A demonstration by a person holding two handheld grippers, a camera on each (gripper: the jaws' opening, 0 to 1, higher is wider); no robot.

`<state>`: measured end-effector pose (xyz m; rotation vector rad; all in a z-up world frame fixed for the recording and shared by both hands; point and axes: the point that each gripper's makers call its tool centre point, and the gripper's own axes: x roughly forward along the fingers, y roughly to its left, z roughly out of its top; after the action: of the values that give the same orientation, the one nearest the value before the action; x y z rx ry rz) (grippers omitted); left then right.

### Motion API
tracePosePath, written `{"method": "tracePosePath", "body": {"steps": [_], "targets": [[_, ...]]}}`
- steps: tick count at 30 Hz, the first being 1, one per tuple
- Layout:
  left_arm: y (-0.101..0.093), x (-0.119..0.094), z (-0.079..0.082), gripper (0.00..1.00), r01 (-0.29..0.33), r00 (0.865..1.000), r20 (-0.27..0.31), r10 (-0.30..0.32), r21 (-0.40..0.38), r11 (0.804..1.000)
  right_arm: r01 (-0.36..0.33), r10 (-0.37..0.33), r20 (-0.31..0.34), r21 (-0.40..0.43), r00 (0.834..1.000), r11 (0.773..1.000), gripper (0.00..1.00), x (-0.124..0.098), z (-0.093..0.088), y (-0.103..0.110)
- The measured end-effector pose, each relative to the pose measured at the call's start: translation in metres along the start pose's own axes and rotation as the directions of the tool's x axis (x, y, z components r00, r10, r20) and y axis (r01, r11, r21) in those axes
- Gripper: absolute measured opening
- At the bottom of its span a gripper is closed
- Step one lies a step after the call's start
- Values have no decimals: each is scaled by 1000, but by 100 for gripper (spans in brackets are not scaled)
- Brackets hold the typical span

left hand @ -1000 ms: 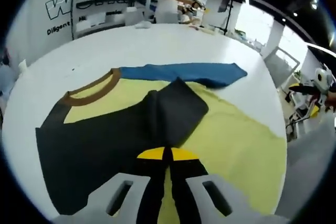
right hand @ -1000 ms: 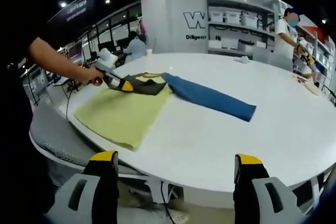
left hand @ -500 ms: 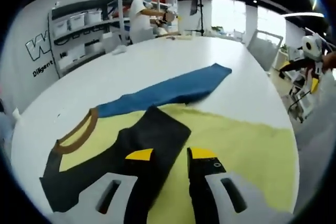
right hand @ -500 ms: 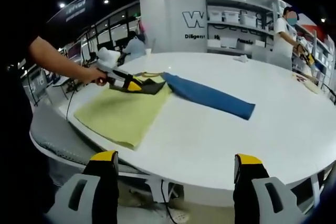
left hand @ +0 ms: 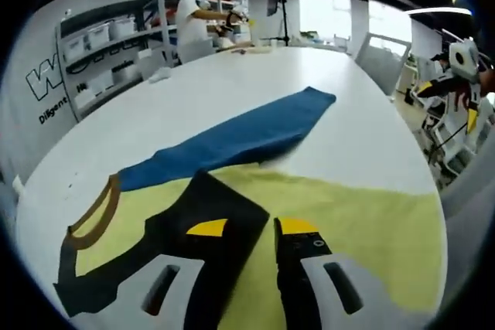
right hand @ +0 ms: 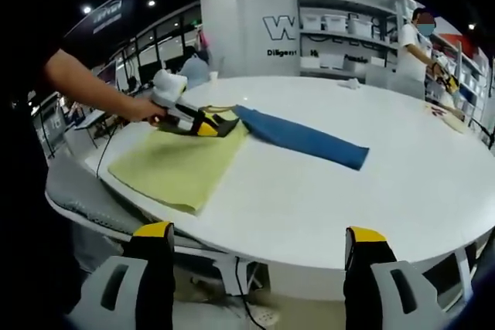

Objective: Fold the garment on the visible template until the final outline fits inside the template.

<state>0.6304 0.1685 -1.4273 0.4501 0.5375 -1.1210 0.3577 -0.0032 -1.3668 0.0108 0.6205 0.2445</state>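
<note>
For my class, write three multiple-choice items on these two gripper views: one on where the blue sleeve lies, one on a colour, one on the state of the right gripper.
1. Where does the blue sleeve lie?
A. Stretched out flat on the white table
B. Folded under the yellow template
C. Hanging off the table edge

2. What colour is the garment's collar?
A. Red
B. Brown
C. White

3. How does the right gripper stand?
A. Shut on the sleeve
B. Shut on the template
C. Open, holding nothing

Answers:
1. A, the sleeve runs out from the garment across bare table top in both views.
2. B, the left gripper view shows a brown curved band at the neck of the dark garment, which lies on the yellow template.
3. C, its jaws stand wide apart near the table edge, with nothing between them.
</note>
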Motion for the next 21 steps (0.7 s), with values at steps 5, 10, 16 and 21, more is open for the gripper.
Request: {"method": "tracePosePath", "body": {"steps": [5,10,16,21], "targets": [[-1,6,-4,25,1,1000,-21,-1,14,1000,6,-6,-1,8,1000,1000,90,-2,-2,-1],[2,10,-6,18,-10,999,-46,11,15,1000,8,-8,-6,5,1000,1000,90,-3,-3,-2],[-3,6,4,7,-7,1000,-16,8,30,1000,6,-6,-5,3,1000,1000,90,-1,-2,-3],[-13,2,8,7,43,999,4,-43,41,998,1,-1,-4,-3,1000,1000,89,1,0,0]]}}
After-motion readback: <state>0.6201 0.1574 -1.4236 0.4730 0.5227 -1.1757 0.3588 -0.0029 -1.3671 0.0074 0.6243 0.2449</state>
